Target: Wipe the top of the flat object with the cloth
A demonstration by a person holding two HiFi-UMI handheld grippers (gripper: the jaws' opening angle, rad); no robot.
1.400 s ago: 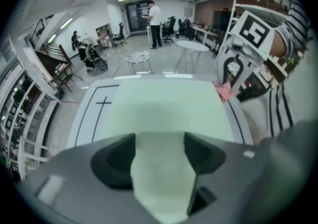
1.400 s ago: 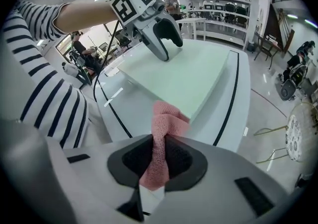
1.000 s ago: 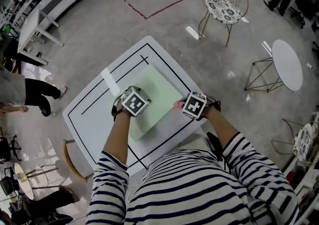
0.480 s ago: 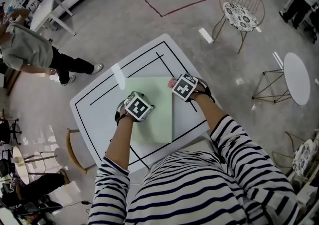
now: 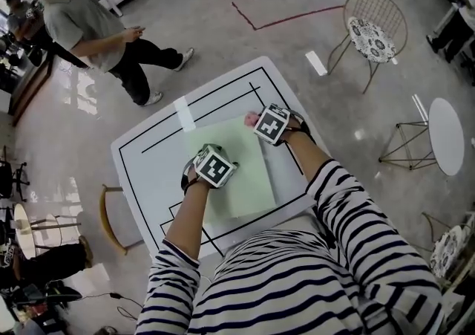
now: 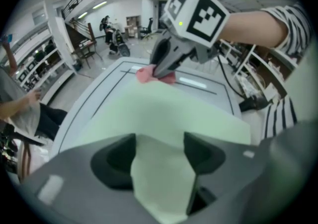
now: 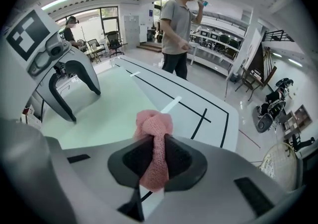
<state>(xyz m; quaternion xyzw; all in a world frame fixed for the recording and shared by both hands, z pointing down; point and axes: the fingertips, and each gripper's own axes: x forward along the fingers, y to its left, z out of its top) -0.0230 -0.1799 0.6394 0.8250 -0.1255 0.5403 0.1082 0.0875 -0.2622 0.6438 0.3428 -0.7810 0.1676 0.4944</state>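
A pale green flat board (image 5: 239, 177) lies on the white table (image 5: 148, 170) marked with black lines. My left gripper (image 5: 214, 163) stands on the board's near left part. Its jaws are spread wide, and in the right gripper view its two fingertips rest on the green surface (image 7: 109, 109) with nothing gripped between them (image 7: 84, 105). The left gripper view shows only board (image 6: 164, 113) between its jaws (image 6: 159, 144). My right gripper (image 5: 260, 121) is shut on a bunched pink cloth (image 7: 154, 123) and presses it on the board's far right corner (image 6: 146, 75).
A white tape strip (image 5: 183, 113) lies on the table beyond the board. A person (image 5: 89, 25) stands on the floor past the table's far left corner. A wire chair (image 5: 375, 29) and a round white side table (image 5: 445, 137) stand to the right, and a wooden chair (image 5: 111, 218) to the left.
My right gripper has carried the pink cloth from the board's near right edge forward to its far corner. The left gripper has stayed on the board. A person has walked into view at upper left.
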